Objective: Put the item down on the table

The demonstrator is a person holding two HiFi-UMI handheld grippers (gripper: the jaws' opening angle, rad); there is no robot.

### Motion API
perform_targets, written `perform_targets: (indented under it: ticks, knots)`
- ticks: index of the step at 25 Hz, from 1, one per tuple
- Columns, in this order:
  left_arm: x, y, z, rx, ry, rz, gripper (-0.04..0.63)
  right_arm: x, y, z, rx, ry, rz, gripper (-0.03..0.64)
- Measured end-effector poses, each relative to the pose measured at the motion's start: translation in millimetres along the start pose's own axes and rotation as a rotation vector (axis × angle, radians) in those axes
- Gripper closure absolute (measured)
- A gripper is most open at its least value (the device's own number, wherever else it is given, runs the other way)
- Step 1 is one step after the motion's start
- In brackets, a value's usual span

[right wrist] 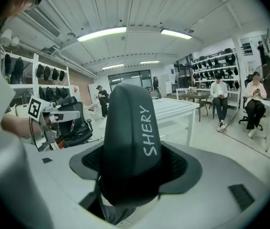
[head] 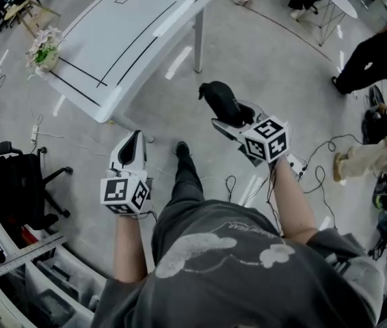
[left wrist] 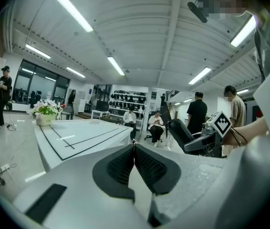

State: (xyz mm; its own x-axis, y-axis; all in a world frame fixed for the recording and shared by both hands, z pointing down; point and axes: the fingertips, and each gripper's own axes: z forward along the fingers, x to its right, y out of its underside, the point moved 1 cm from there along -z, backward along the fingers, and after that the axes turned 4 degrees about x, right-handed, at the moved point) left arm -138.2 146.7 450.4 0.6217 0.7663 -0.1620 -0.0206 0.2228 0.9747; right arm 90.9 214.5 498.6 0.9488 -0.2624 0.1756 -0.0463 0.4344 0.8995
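Observation:
A black oblong case [right wrist: 130, 142] printed "SHERY" stands upright between the jaws of my right gripper [right wrist: 132, 168], which is shut on it. In the head view the case [head: 219, 101] sticks out ahead of the right gripper [head: 233, 118], held over the floor short of the white table [head: 122, 39]. My left gripper [head: 133, 145] is lower left, also over the floor. Its black pads [left wrist: 147, 163] meet with nothing between them. The left gripper view shows the table [left wrist: 77, 137] ahead, and the case [left wrist: 180, 132] to the right.
A flower pot [head: 43, 50] sits at the table's left corner; black lines mark the top. A black office chair [head: 16, 176] stands at left, cables [head: 316, 162] lie on the floor at right. People sit and stand beyond [right wrist: 218, 97]. Storage bins [head: 36, 285] are behind me.

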Motion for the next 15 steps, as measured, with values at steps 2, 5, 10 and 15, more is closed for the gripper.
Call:
perform_targets:
  ticks: [2, 5, 10, 15]
  knots:
    - [-25.9, -14.3, 46.9, -0.001, 0.011, 0.010, 0.591, 28.3, -26.3, 36.4, -0.001, 0.003, -0.004, 0.290]
    - [-65.7, -36.1, 119.5, -0.006, 0.015, 0.007, 0.591, 73.6, -69.4, 96.6, -0.009, 0.001, -0.006, 0.290]
    - [-132.5, -63.6, 202.9, -0.024, 0.001, 0.011, 0.591, 119.2, -135.0, 190.7, -0.015, -0.028, -0.017, 0.290]
    - [-192.8, -68.7, 248.4, -0.039, -0.056, -0.016, 0.591, 140.5, -174.2, 259.8, -0.030, -0.058, -0.046, 0.290]
